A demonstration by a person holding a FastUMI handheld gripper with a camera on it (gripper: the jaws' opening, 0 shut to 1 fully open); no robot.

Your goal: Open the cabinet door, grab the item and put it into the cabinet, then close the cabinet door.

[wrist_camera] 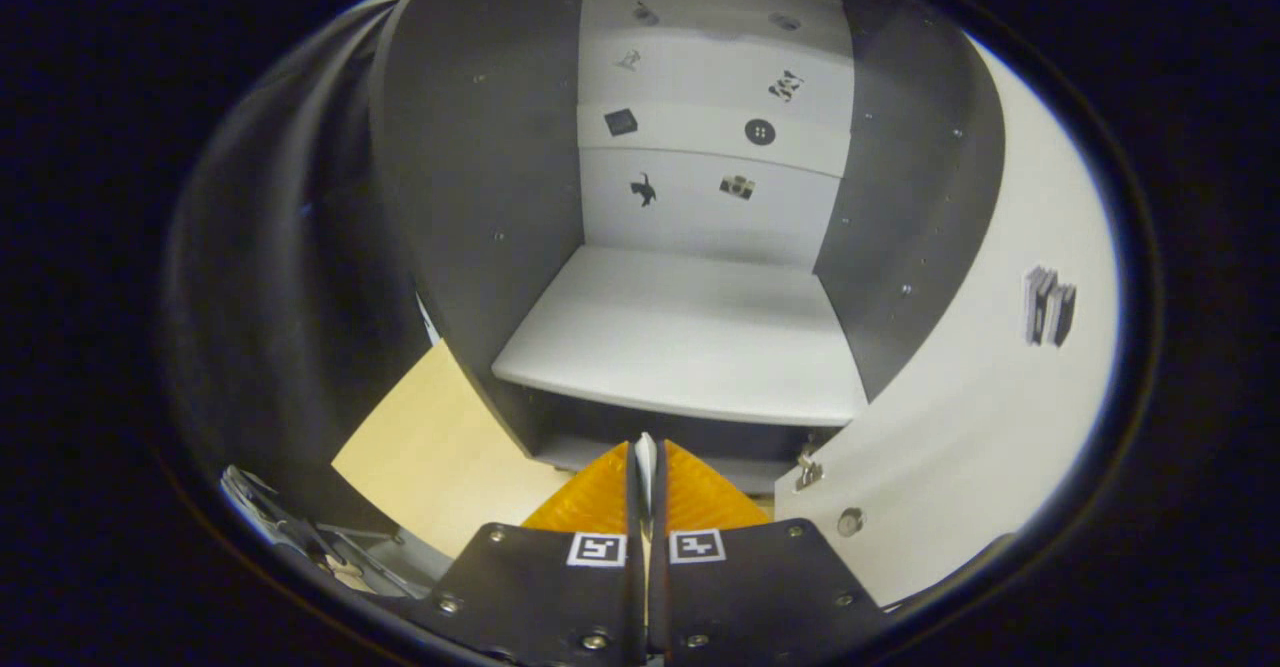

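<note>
Two ribbed fingers (600, 497) of the gripper (646, 467) are pressed together on a thin, flat white item (646, 455), its edge standing upright between them. Just beyond them stands the cabinet (470, 197): dark matte side walls, a smooth pale shelf (690, 337), and a white back panel dotted with small black stickers (690, 127). Its white door (1000, 377) is swung open to the right, with a round knob (850, 521) and a metal hinge (808, 471) showing near the fingers. Light wooden tabletop (440, 447) lies left.
</note>
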